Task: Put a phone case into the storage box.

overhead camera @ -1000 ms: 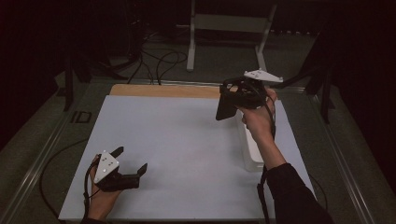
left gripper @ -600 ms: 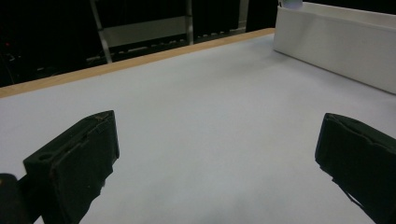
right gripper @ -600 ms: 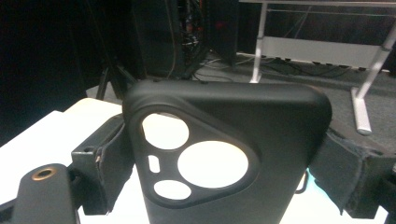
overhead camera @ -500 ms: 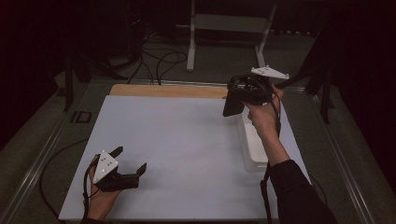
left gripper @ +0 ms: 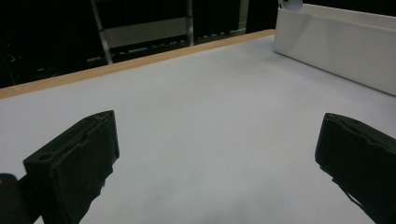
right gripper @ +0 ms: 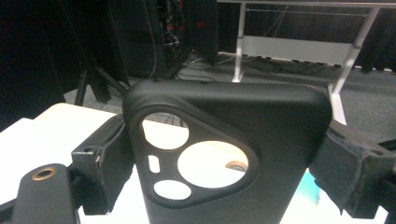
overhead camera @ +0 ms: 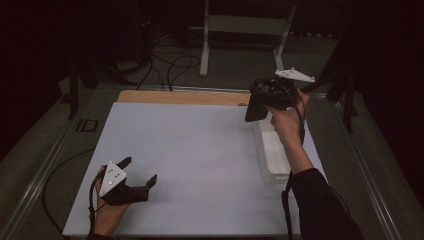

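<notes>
A black phone case [right gripper: 229, 154] with round camera cut-outs stands between the jaws of my right gripper [right gripper: 224, 163], which is shut on its two long sides. From above, the right gripper [overhead camera: 260, 102] holds the phone case [overhead camera: 252, 110] in the air over the far end of a white tray [overhead camera: 272, 155] at the table's right side. My left gripper [overhead camera: 137, 172] rests low near the front left of the white table mat [overhead camera: 190, 150], jaws wide apart with nothing between them. In the left gripper view the left gripper [left gripper: 219, 154] faces bare mat, with the tray [left gripper: 336, 46] at far right.
A wooden strip [overhead camera: 180, 96] runs along the table's far edge. Beyond it are metal stand legs [overhead camera: 205, 45] and loose cables [overhead camera: 165, 65] on a dark floor. A cable trails from the left gripper off the table's left side.
The right gripper has lifted the phone case a little higher and farther right, away from the tray. The left gripper has stayed in place.
</notes>
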`<act>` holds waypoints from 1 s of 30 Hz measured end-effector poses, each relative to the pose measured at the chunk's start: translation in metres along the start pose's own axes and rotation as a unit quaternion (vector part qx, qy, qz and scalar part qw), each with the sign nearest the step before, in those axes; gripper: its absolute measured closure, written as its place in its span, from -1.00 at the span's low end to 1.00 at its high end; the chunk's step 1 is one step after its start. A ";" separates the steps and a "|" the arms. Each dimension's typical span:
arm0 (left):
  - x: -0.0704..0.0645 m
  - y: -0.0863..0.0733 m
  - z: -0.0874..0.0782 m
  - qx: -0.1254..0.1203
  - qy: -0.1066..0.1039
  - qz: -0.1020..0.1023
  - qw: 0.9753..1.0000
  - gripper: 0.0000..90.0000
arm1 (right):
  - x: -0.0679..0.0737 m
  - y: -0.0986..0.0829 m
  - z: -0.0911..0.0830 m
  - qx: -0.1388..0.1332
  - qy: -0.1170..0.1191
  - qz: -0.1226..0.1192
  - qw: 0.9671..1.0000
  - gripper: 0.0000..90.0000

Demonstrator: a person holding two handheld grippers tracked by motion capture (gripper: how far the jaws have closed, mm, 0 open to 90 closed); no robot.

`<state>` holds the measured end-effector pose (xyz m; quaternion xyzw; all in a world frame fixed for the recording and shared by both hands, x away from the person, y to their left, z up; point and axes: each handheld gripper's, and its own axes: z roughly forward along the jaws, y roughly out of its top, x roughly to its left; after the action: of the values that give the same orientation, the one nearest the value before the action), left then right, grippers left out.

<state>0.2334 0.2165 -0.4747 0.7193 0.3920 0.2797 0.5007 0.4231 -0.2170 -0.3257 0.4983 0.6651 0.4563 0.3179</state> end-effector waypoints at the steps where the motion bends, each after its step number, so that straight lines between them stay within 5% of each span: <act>1: 0.000 0.000 0.000 0.001 0.000 0.001 1.000 -1.00 | -0.001 0.000 0.000 0.000 -0.002 0.002 1.000 -0.69; 30: 0.000 0.000 -0.001 -0.002 0.001 0.001 1.000 -1.00 | -0.033 -0.005 0.013 0.017 -0.058 0.015 0.998 -0.69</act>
<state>0.2331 0.2171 -0.4740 0.7185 0.3915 0.2814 0.5013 0.4423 -0.2447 -0.3366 0.5393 0.6456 0.4201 0.3404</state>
